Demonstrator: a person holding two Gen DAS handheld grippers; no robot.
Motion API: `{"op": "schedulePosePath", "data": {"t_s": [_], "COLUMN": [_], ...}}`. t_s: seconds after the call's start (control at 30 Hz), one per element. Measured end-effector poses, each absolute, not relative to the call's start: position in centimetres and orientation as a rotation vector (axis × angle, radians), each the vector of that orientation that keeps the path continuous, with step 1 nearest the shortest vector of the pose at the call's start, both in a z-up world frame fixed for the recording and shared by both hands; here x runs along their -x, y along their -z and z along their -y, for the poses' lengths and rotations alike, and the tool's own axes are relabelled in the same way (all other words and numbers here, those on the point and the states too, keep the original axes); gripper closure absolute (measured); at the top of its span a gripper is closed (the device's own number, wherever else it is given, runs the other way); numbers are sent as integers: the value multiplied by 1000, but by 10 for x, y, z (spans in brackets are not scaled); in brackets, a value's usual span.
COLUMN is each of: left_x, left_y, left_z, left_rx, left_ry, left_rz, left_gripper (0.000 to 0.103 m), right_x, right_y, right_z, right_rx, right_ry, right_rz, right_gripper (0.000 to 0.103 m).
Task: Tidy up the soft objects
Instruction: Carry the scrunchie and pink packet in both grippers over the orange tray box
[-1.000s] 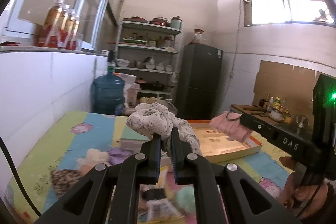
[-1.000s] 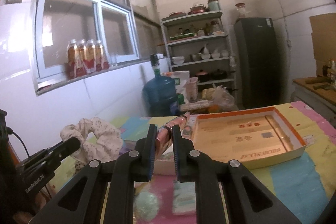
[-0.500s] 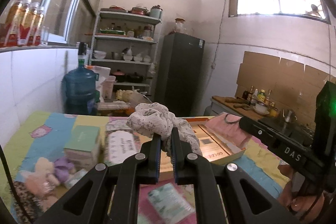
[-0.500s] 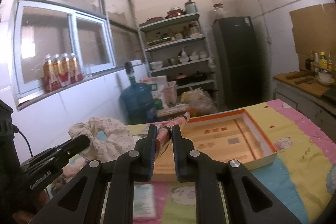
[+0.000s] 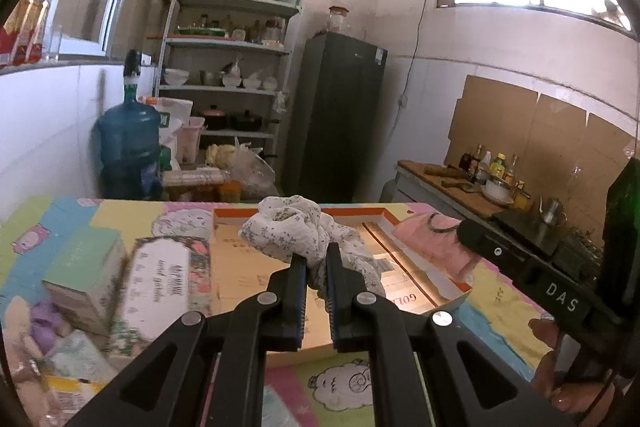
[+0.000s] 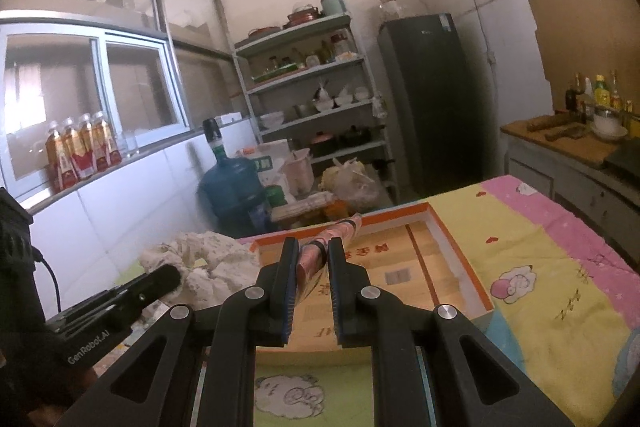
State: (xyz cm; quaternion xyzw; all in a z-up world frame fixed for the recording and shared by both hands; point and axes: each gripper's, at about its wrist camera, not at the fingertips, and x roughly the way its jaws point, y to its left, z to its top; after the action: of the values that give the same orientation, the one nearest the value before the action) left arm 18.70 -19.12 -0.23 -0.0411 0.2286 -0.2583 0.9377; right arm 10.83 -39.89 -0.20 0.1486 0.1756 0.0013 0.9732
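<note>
While both grippers travel to the right over the desk (image 5: 500, 303), the view changes: a second ago the left gripper (image 5: 316, 267) hung over the plush toys and packets, and now it is above the open box (image 5: 448, 297) with the orange rim. Its fingers (image 5: 298, 279) pinch the floral scrunchie (image 5: 296, 231), which is lifted in the air over the box floor. The right gripper (image 6: 313, 263) pinches a folded pink cloth (image 6: 336, 235), also held above the box (image 6: 460, 267). I judge that both soft things are now ready to be lowered and released inside.

Readable writing: "DAS" on the right tool seen from the left wrist, "GenRobot.AI" on the left tool seen from the right wrist, and "GOL" on the box floor. The card (image 5: 160, 283) beside the box has script that I cannot read.
</note>
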Motion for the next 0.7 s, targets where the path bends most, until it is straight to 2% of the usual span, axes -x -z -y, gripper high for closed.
{"op": "schedulePosePath", "data": {"t_s": [0.7], "left_x": [-246], "left_y": [54], "left_z": [235], "left_rx": [83], "left_ry": [461], "left_rz": [-696], "left_gripper": [94], "right_x": [-179], "right_y": [58], "right_z": [430], "right_rx": [-395], "right_ry": [-48], "right_rz": [-523], "right_gripper": [88]}}
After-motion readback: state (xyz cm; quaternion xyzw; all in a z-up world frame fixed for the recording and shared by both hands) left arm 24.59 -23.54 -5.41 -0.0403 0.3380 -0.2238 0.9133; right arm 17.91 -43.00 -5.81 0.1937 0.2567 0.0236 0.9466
